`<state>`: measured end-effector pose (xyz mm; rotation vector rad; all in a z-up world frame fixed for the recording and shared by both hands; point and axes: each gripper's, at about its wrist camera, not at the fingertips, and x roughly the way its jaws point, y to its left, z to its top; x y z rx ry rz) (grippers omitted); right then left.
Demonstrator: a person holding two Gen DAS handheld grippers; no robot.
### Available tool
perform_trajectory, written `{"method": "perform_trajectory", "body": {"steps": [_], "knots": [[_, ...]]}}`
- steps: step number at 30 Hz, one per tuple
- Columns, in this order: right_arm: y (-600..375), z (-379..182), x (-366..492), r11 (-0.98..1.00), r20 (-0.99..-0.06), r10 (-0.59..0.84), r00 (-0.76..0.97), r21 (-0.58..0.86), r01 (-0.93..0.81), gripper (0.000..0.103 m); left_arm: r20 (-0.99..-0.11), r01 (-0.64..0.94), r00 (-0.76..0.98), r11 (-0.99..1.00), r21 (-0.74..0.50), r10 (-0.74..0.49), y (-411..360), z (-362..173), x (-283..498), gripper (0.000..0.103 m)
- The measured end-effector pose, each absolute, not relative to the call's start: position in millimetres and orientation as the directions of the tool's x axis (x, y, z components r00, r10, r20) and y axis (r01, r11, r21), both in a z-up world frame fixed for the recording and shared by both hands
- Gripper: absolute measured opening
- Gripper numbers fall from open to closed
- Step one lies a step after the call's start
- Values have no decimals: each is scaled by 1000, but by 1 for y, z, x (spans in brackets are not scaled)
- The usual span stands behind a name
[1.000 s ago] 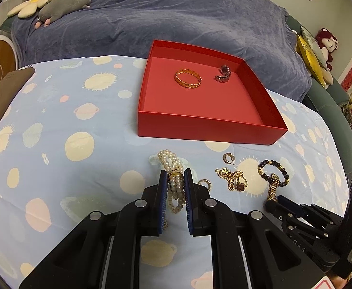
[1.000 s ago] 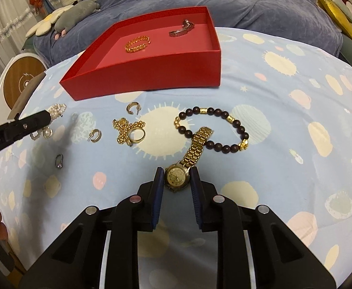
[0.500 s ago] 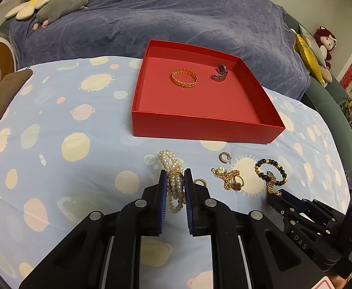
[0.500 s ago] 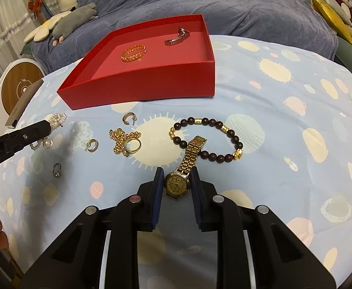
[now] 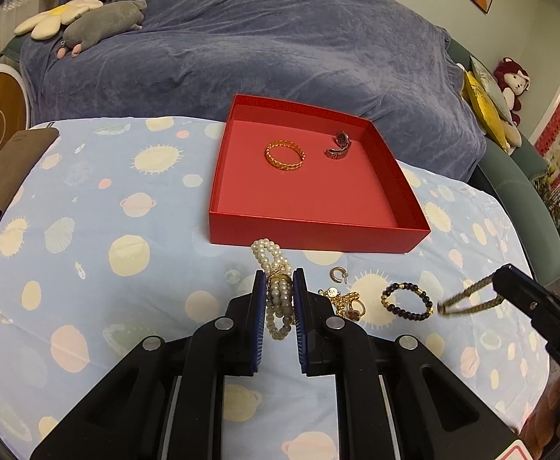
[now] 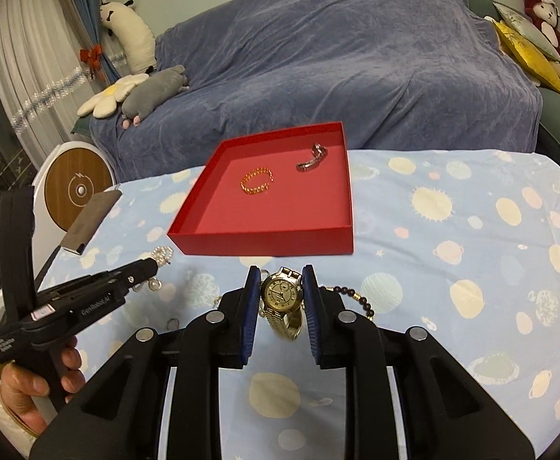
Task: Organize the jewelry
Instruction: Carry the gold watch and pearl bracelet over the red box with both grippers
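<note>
My left gripper (image 5: 276, 287): clamped on pearl bracelet (image 5: 276, 283), just in front of red box (image 5: 318, 235). My right gripper (image 6: 280, 287): clamped on gold watch (image 6: 282, 294), raised off the spotted cloth (image 6: 452, 268). In box: gold chain bracelet (image 5: 284, 155), silver watch (image 5: 339, 145). On cloth: dark bead bracelet (image 5: 406, 301).

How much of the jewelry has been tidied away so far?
Done: a gold bracelet and a silver piece lie in the red box. In hand: the right gripper lifts a gold watch, and the left gripper clamps the pearl bracelet. Left: the bead bracelet, earring and gold chain pile.
</note>
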<state>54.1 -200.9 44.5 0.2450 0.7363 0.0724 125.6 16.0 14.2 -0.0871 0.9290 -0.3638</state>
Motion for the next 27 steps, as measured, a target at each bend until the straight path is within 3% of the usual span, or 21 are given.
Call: {"method": "perform_trajectory", "body": {"steps": [7,14,27], "knots": [[-204,70,58,968,-622,155,767,251,8,22,-756,293,548,929,-228,-358,6,27,122,11],[-203,80,95,971,-655,177,735,236,-23,22,-752,362,520,902,-236,-405,-9,52,142,11],[-221,63,247,970,-661,171,730,243,-7,22,-760,351,520,908,-227,-391,-47,54,304,11]]}}
